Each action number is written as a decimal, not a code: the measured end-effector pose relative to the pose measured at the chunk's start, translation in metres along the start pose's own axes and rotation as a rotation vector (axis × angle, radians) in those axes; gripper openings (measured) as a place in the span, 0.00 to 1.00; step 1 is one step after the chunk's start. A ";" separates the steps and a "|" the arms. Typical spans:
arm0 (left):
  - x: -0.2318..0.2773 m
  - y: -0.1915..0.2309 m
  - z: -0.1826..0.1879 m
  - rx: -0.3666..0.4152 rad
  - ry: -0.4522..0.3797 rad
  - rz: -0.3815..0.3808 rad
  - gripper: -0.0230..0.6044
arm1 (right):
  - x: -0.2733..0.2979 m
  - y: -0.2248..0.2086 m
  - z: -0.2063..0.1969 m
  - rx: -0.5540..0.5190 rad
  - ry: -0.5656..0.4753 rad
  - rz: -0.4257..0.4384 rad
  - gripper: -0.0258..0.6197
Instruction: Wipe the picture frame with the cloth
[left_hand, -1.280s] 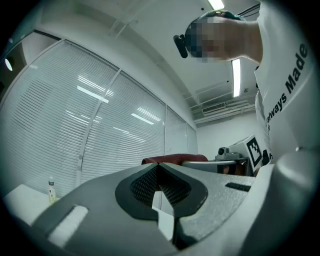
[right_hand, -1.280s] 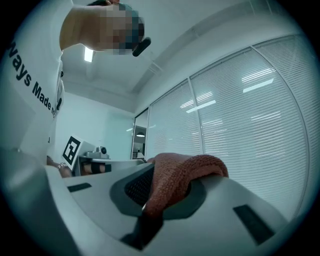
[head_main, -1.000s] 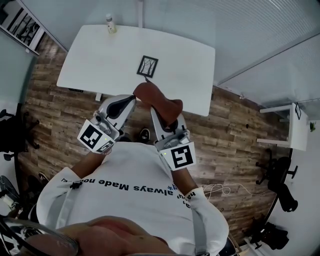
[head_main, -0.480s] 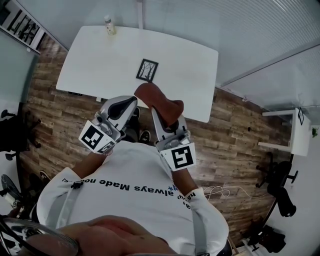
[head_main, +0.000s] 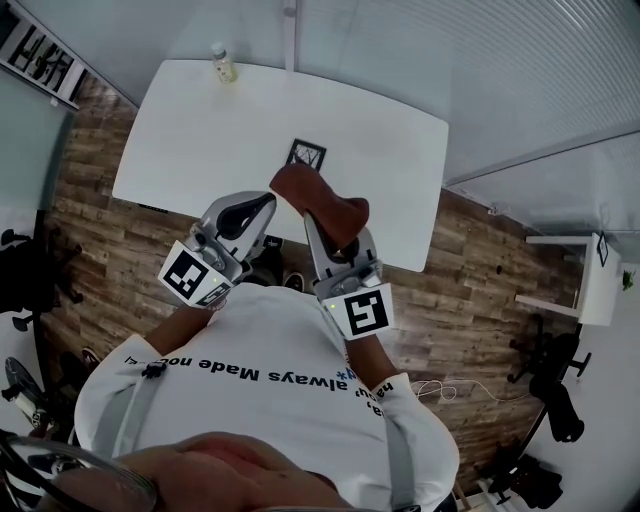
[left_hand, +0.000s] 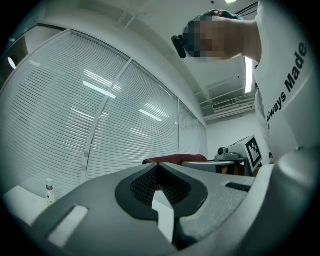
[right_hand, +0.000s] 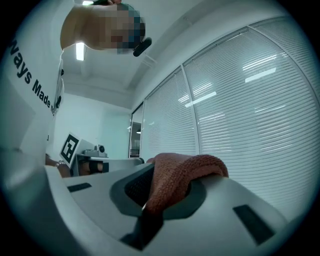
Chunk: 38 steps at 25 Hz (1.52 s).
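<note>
A small black picture frame (head_main: 306, 154) lies flat on the white table (head_main: 190, 130), partly hidden behind the cloth. My right gripper (head_main: 333, 222) is shut on a rust-brown cloth (head_main: 318, 201), held up in the air on the near side of the frame; in the right gripper view the cloth (right_hand: 180, 177) bulges out of the jaws. My left gripper (head_main: 243, 212) hangs just left of it, shut and empty, its jaws (left_hand: 159, 187) pressed together. Both grippers point up toward the window blinds, away from the table.
A small bottle (head_main: 223, 62) stands at the table's far left corner. Wood floor surrounds the table, with a second white table (head_main: 600, 270) at the right and office chairs at both sides. The person's white shirt fills the lower head view.
Both grippers keep their places in the picture with the cloth. The table and frame have slid a little to the right and down in the head view, so the cloth now overlaps the frame.
</note>
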<state>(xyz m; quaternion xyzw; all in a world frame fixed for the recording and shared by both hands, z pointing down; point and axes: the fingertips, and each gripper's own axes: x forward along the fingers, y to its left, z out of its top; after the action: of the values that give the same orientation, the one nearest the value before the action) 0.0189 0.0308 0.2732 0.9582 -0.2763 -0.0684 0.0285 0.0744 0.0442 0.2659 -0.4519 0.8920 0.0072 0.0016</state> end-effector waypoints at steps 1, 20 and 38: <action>0.001 0.010 0.000 0.000 0.000 -0.002 0.04 | 0.011 -0.002 0.000 0.000 -0.001 -0.001 0.09; 0.047 0.126 0.001 -0.024 0.000 -0.070 0.04 | 0.125 -0.056 -0.001 -0.017 0.023 -0.071 0.09; 0.077 0.149 -0.090 -0.035 0.203 -0.023 0.04 | 0.130 -0.109 -0.076 -0.046 0.209 -0.046 0.09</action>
<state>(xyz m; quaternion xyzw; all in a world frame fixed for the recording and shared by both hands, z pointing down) 0.0188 -0.1349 0.3672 0.9627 -0.2597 0.0241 0.0723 0.0854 -0.1258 0.3396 -0.4705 0.8763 -0.0196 -0.1018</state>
